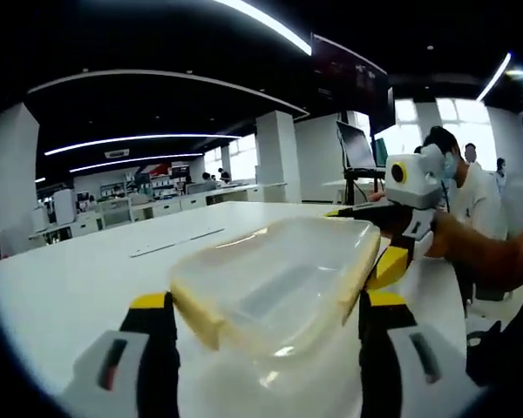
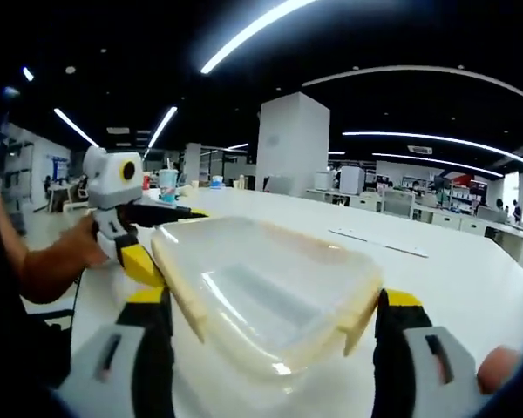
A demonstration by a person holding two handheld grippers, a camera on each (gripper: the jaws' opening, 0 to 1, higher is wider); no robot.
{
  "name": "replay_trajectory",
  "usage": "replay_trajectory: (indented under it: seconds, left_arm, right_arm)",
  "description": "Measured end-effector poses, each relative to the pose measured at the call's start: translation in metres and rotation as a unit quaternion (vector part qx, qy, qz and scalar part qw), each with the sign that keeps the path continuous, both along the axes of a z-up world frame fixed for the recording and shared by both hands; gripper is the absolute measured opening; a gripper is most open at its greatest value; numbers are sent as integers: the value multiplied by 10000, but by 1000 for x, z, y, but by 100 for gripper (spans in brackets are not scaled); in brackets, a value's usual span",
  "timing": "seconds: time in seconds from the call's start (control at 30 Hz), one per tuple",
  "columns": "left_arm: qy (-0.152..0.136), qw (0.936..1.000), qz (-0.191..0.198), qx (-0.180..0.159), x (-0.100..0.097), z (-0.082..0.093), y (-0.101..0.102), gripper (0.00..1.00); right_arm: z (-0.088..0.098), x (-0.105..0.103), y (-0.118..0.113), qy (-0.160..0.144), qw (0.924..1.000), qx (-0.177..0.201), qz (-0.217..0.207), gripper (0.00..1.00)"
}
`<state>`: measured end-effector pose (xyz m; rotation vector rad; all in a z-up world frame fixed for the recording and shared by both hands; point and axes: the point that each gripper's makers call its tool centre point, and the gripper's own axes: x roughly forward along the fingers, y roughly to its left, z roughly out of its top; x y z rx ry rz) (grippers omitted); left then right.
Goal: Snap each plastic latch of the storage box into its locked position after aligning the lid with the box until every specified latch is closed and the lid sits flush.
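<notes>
Both tools, left (image 1: 266,318) & right (image 2: 270,318), wide open astride box (image 1: 279,283) on desk (image 1: 78,279). Seat lid (image 2: 266,287) square, then press latches (image 2: 359,318) evenly.

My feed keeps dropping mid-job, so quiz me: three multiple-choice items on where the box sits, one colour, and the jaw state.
1. Where is the translucent plastic storage box with cream lid?
A. On the white table
B. On the floor
C. On a chair

2. What colour are the tips of the left gripper and the right gripper?
A. Red
B. Yellow
C. Green

3. How do the left gripper's jaws stand?
A. Shut, clear of the box
B. Spread, one at each side of the box
C. Clamped on a cable

Answers: 1 A, the tabletop runs all round the box; 2 B, yellow caps top the black jaws in both views; 3 B, the box lies between the spread jaws.
</notes>
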<state>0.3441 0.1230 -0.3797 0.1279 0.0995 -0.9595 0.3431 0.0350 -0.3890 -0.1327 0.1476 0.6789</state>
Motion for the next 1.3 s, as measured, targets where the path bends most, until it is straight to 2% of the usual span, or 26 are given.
replay_trajectory:
  seconds: [0.9,1.07,1.1,1.17,1.3]
  left_arm:
    - [-31,9995,-60,-294,-3,0,-1,78]
    - [-46,9996,-37,-270,-4,-1,-2,77]
    - [-127,9999,77,20,-4,-10,-8,77]
    - [-131,9999,61,-15,2,-7,-9,77]
    - [-107,9999,59,-58,2,-8,-9,76]
  right_arm:
    - [-2,-2,6,20,10000,67,-64,91]
    - [-5,-2,6,39,9999,-70,-96,89]
    - [-8,1,8,-14,9991,-355,-244,88]
    - [-8,-1,9,-36,9992,-325,-238,88]
    - [-6,-4,12,-31,9993,-278,-252,86]
